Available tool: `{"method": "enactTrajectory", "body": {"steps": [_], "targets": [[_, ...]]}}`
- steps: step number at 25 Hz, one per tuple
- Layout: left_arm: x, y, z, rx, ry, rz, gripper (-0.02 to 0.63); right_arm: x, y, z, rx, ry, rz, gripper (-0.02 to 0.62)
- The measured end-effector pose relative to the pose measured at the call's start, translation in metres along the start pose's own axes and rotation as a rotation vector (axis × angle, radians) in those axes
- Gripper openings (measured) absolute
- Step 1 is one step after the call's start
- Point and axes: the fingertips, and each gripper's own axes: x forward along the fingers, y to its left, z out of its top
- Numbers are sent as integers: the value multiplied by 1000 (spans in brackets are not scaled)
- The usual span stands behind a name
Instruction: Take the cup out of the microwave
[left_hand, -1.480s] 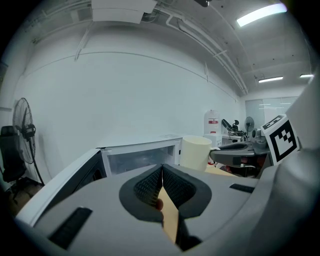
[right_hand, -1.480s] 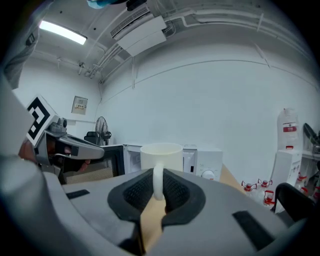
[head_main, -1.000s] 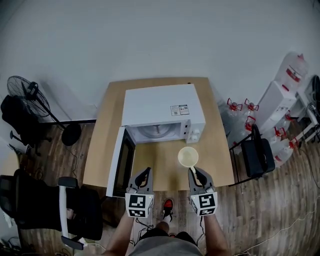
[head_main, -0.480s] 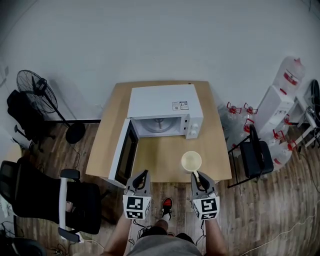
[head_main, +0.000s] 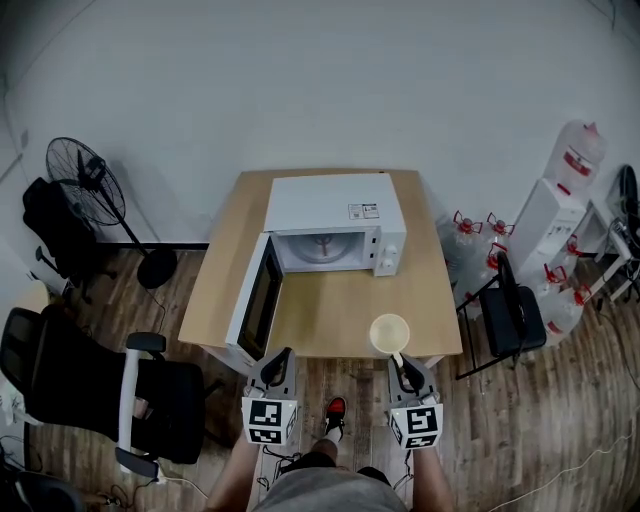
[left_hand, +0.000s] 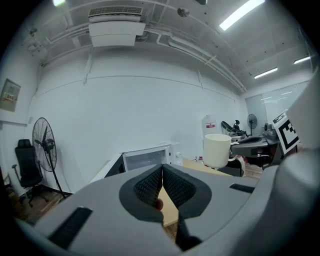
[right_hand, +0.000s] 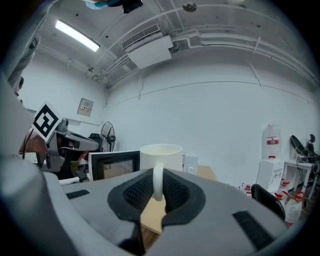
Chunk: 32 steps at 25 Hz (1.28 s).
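A cream cup hangs over the front edge of the wooden table, and my right gripper is shut on its handle. In the right gripper view the handle stands upright between the two black pads, with the cup's body beyond them. The white microwave sits at the back of the table, its door swung open to the left and its inside bare. My left gripper is shut, holds nothing and hovers off the table's front edge. The cup shows to its right.
A standing fan and black office chairs are on the left. Several water bottles, a white dispenser and a black chair stand at the right. The person's shoe is on the wooden floor below.
Both grippers have drawn back from the microwave toward the person. The cup went with the right one, from over the table's middle to its front edge.
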Motion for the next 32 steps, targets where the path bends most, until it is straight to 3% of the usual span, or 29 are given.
{"method": "enactTrajectory", "body": {"steps": [32], "targets": [[-11,1,-2,1,0,11,23,-9,5,-2,13,-10,-7,46]]}}
